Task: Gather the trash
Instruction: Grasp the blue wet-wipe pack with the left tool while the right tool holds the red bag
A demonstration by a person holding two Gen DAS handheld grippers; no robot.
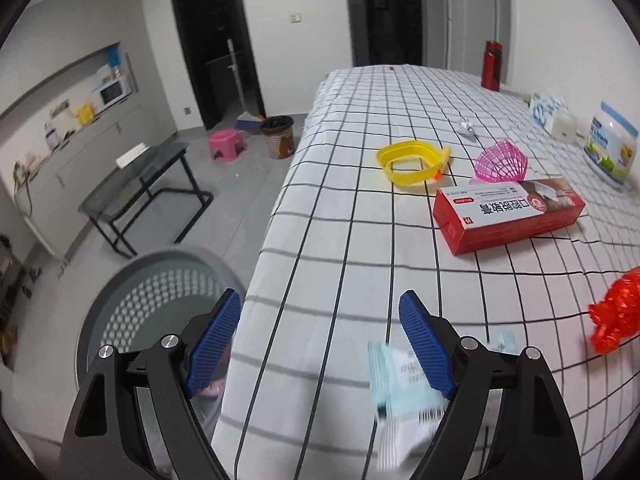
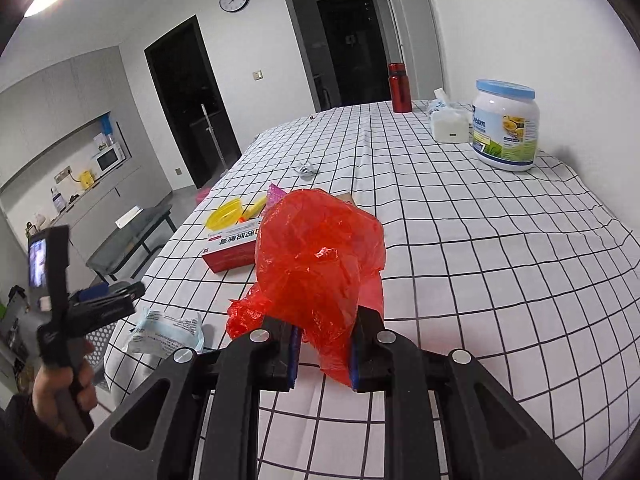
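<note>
The right gripper (image 2: 323, 354) pinches the red plastic bag (image 2: 320, 256) above the checked table (image 2: 480, 240); keep that pinch firm and carry it over the grey bin (image 1: 160, 280) at the table's edge; the left gripper (image 1: 320, 336) is spread wide over the pale blue wrapper (image 1: 394, 384), and should settle around it before pressing together

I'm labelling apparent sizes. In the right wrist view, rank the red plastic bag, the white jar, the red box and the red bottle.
1. red plastic bag, though it is nearest the camera
2. white jar
3. red box, partly hidden by the bag, so unsure against the jar
4. red bottle
</note>
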